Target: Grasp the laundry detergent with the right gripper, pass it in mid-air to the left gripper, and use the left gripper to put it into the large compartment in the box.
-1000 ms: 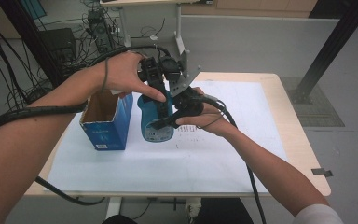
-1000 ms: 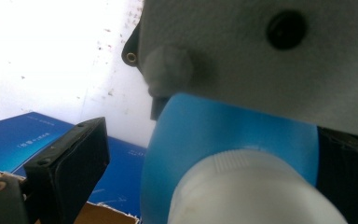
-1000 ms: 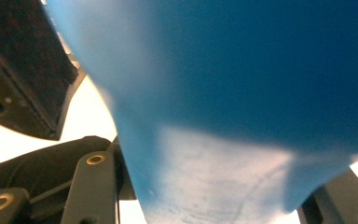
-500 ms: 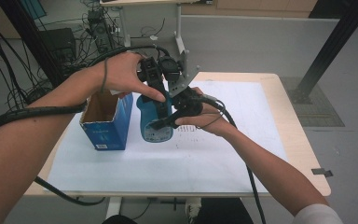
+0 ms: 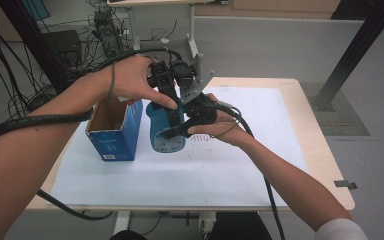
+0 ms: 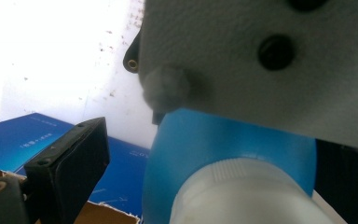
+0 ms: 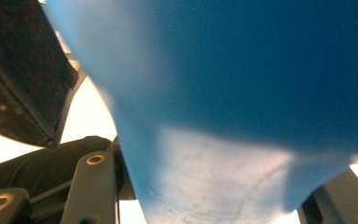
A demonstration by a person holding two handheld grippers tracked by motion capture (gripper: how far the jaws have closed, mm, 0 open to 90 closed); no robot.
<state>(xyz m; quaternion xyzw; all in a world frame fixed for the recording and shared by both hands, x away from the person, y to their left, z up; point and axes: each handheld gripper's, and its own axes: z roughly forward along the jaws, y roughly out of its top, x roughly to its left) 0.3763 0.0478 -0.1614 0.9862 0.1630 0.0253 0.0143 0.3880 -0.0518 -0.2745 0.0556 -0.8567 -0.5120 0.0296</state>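
Note:
A blue bottle point(image 5: 165, 135) with a white cap point(image 6: 242, 191) stands upright on the white table sheet point(image 5: 280, 165). My right gripper point(image 5: 180, 131) reaches in from the right and is shut on the bottle's body point(image 7: 237, 93), which sits between its jaws. My left gripper point(image 5: 169, 97) comes down from above onto the bottle's top. In the left gripper view the cap sits between the jaws of the left gripper point(image 6: 205, 186). A gap shows beside the left jaw, so that gripper stands open around the cap.
An open blue cardboard box point(image 5: 112, 130) stands just left of the bottle, close to my left hand; its side point(image 6: 28, 135) shows behind the left jaw. The right gripper's grey plate point(image 5: 197, 75) rises behind the bottle. Cables trail off the table's near edge.

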